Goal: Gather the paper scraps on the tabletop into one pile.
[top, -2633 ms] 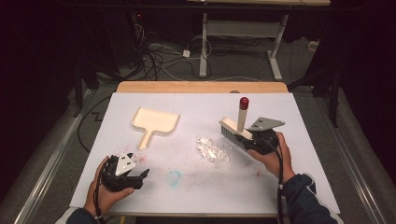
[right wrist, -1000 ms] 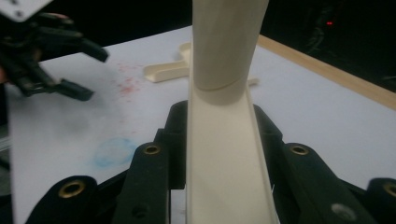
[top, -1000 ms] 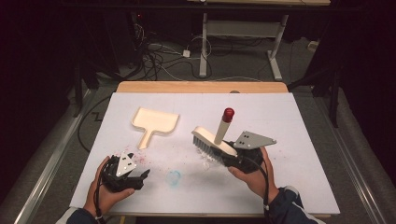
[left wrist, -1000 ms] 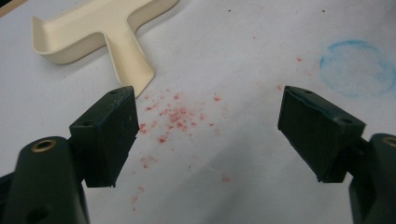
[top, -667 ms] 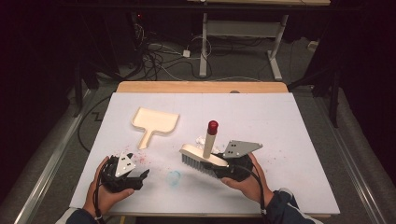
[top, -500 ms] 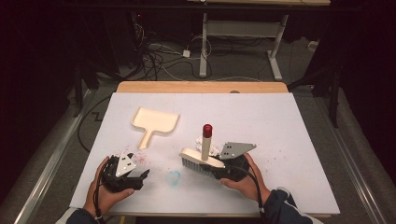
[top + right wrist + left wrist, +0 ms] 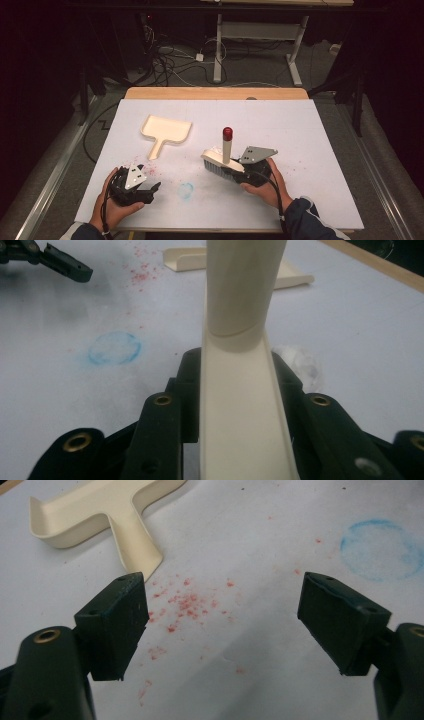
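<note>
1. At the lower left of the high view, the left gripper (image 7: 150,190) rests on the white table (image 7: 310,130) in the person's left hand (image 7: 107,210); in the left gripper view its jaws stand wide apart with nothing between them.
2. Just right of it, a blue ring mark (image 7: 185,190) lies on the tabletop, and red crumbs (image 7: 185,605) are scattered ahead of the released jaws.
3. At lower centre-right, the right gripper (image 7: 240,172) is clenched on the cream brush (image 7: 220,162); the right gripper view shows the jaws pressed against both sides of the brush's back (image 7: 240,405).
4. The brush sits low over the table at mid-frame, bristles down, its handle with a red tip (image 7: 227,133) pointing up.
5. A faint white smear (image 7: 300,362) lies on the table beside the brush.
6. Farther off, at upper left of the tabletop, the cream dustpan (image 7: 167,131) lies flat, handle toward the person, well apart from the brush.
</note>
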### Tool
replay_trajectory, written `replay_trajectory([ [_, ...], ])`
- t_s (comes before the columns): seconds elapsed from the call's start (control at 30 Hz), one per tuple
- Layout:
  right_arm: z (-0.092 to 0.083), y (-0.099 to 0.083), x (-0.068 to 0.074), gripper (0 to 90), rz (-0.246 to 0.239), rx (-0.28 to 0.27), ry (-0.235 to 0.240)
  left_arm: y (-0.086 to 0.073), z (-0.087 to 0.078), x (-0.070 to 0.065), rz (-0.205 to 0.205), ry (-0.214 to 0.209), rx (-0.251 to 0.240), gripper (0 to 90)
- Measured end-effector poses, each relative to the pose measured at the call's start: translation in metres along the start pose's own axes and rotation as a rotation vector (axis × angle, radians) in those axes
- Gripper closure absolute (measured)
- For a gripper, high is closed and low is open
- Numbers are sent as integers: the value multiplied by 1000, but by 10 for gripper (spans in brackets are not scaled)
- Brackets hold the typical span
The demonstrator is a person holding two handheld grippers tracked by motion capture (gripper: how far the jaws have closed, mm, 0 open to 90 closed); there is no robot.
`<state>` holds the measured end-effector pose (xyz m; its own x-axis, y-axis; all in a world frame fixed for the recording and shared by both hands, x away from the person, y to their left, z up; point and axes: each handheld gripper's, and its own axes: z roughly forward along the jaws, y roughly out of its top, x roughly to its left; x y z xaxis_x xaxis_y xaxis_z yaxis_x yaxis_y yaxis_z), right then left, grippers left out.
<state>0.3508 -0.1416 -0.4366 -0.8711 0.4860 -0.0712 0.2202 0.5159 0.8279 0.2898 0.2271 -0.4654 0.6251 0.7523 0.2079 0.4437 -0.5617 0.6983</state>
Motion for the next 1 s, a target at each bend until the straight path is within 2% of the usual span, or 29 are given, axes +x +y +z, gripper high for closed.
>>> replay_trajectory([
  [0.2, -14, 6, -3, 673, 0, -48, -14, 1, 1, 1, 3, 7, 11, 196],
  [0.3, -25, 10, -3, 673, -5, -81, -32, 3, 4, 4, -16, 23, 20, 197],
  [0.47, -40, 14, -5, 673, 25, -127, -65, 4, 7, 11, -59, 2, 24, 198],
  [0.6, -48, 13, -10, 673, 43, -140, -105, 5, 11, 14, -80, -13, 29, 199],
  [0.8, -65, 6, -19, 672, 66, -155, -160, 11, 21, 26, -113, -29, 43, 200],
  [1.0, -75, -6, -31, 672, 86, -130, -205, 24, 42, 40, -164, -46, 61, 200],
])
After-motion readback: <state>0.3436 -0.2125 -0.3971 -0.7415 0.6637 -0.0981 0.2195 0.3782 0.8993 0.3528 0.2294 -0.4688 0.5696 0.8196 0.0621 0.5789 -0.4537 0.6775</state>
